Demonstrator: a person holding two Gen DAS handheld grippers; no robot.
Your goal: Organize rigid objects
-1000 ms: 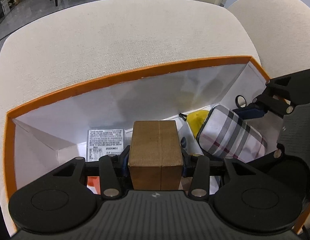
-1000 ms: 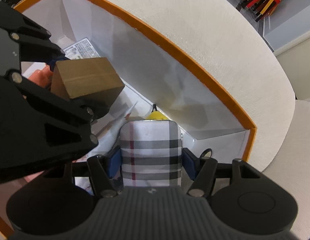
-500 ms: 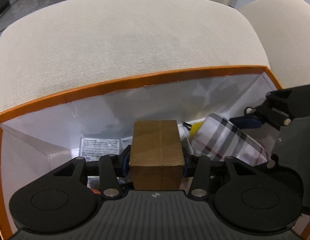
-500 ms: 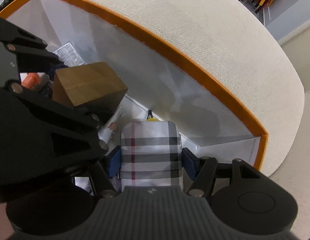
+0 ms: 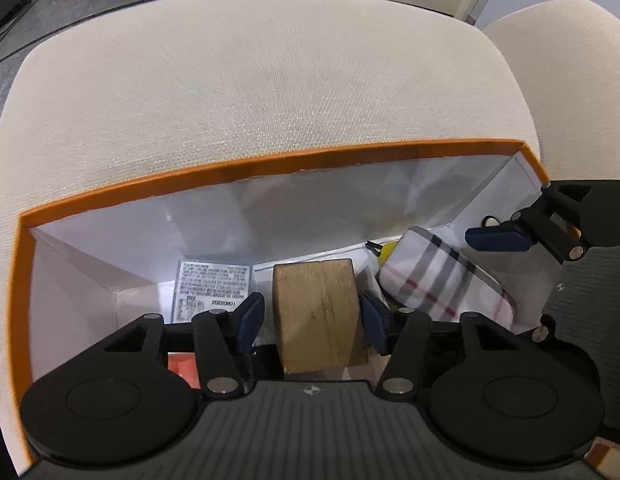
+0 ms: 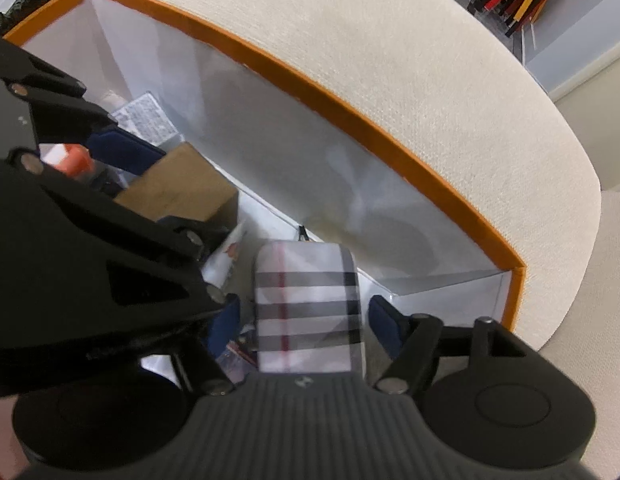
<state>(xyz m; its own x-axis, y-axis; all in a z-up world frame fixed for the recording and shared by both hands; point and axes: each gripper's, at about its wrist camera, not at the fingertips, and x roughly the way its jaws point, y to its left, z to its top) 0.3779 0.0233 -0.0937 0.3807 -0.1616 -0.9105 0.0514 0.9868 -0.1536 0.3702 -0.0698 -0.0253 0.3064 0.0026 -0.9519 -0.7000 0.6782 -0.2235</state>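
Note:
A brown cardboard box (image 5: 318,312) sits tilted between the spread fingers of my left gripper (image 5: 312,318), with a gap at its left pad (image 5: 250,316). It also shows in the right wrist view (image 6: 182,192). A plaid case (image 6: 308,312) lies between the spread fingers of my right gripper (image 6: 304,320), with gaps on both sides; it also shows in the left wrist view (image 5: 438,276). Both lie inside an orange-rimmed white box (image 5: 246,168). Both grippers are open.
The white box (image 6: 350,124) stands on a cream cushioned seat (image 5: 250,80). Inside lie a printed label sheet (image 5: 212,280), a yellow item (image 5: 388,250) behind the plaid case, and an orange-capped object (image 6: 74,160). A second cushion (image 5: 570,60) is at the right.
Both grippers have opened and let go: the cardboard box and the plaid case now rest lower in the white box. The cardboard box has tilted.

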